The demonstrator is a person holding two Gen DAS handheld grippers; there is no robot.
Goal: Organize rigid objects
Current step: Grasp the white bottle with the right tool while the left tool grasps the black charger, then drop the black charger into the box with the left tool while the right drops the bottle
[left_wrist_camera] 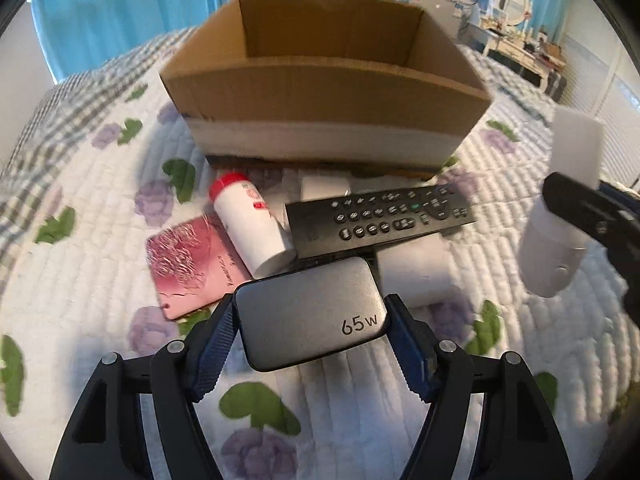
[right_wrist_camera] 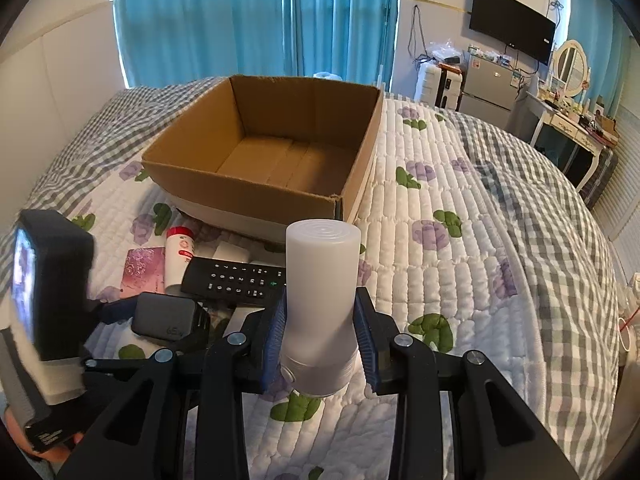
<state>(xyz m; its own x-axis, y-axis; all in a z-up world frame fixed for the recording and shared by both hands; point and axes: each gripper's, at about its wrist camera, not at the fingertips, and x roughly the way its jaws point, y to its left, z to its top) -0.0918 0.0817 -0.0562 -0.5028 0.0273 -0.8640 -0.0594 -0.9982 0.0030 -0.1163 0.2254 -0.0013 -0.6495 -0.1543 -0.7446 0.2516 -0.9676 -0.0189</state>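
My left gripper (left_wrist_camera: 310, 322) is shut on a dark grey 65W charger (left_wrist_camera: 310, 316), held above the quilt short of the open cardboard box (left_wrist_camera: 320, 92). My right gripper (right_wrist_camera: 320, 332) is shut on a white frosted bottle (right_wrist_camera: 320, 280), upright, to the right of the pile; the bottle also shows in the left wrist view (left_wrist_camera: 560, 208). On the quilt in front of the box lie a black remote (left_wrist_camera: 380, 212), a white bottle with a red cap (left_wrist_camera: 248, 220) and a pink card (left_wrist_camera: 192, 264). The box (right_wrist_camera: 280, 152) holds nothing that I can see.
A white roll-like object (left_wrist_camera: 416, 276) lies under the remote's near end, another white object (left_wrist_camera: 324, 186) behind it. The floral quilted bed (right_wrist_camera: 460, 240) stretches right. A dressing table (right_wrist_camera: 572, 112), fridge and TV stand at the far right wall.
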